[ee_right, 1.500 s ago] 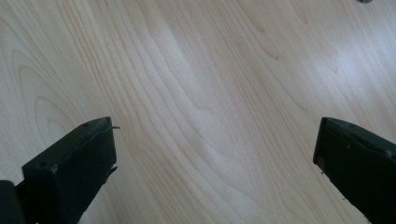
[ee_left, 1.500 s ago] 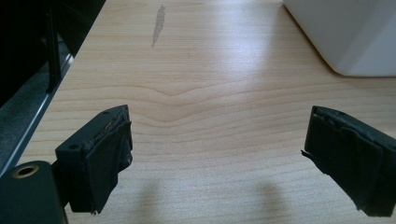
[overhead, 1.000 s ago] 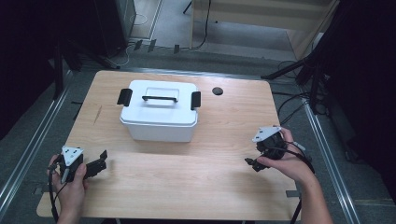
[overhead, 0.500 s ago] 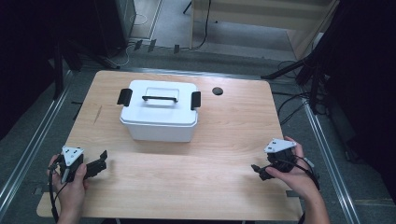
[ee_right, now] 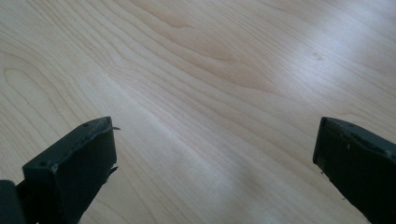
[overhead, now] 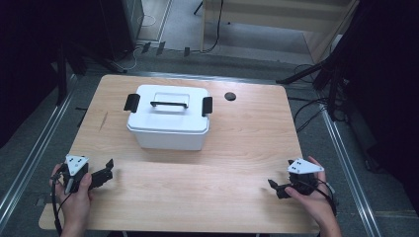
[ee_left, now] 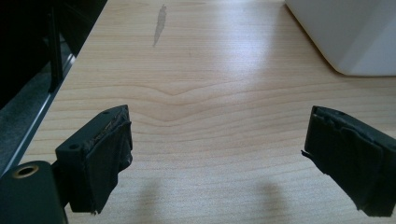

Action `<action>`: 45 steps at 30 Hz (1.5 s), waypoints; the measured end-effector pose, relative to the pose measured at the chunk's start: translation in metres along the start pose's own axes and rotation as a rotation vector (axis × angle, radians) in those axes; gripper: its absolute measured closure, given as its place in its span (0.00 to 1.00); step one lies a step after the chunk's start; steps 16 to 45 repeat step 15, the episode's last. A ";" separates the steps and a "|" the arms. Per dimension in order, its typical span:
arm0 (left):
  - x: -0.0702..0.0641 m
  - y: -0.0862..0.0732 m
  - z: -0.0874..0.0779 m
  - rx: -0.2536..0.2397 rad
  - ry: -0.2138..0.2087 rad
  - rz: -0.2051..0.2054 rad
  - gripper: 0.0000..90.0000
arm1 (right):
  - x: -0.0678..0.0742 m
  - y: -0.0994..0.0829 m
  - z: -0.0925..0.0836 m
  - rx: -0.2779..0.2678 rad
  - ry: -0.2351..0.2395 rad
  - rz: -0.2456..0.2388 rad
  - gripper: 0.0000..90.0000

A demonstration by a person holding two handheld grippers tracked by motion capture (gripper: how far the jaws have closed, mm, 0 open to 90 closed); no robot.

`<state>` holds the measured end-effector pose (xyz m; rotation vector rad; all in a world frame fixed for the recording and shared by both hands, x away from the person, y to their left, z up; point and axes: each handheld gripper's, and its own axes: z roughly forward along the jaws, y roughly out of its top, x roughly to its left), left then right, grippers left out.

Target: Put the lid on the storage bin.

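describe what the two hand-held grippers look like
Each hand-held gripper, left and right, is black with a grey three-cornered plate on top and a dark cable trailing back past the wrist. Their two black jaws are blocky, wrapped in worn black tape. No sleeves are visible.

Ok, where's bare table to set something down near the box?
Bare wood runs along the near edge between the left gripper and right gripper, in front of the box. The strip right of the box, below the black disc, is free too. The back edge behind the box is tight.
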<state>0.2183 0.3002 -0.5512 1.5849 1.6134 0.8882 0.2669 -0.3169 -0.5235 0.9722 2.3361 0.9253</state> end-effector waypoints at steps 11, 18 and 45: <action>0.000 0.000 0.000 0.002 0.000 -0.003 0.09 | 0.002 -0.024 -0.005 -0.120 -0.026 0.116 0.00; 0.000 0.000 0.000 0.003 -0.009 -0.006 0.09 | 0.003 -0.031 -0.005 -0.150 -0.037 0.150 0.00; 0.000 0.000 0.000 0.003 -0.009 -0.006 0.09 | 0.003 -0.031 -0.005 -0.150 -0.037 0.150 0.00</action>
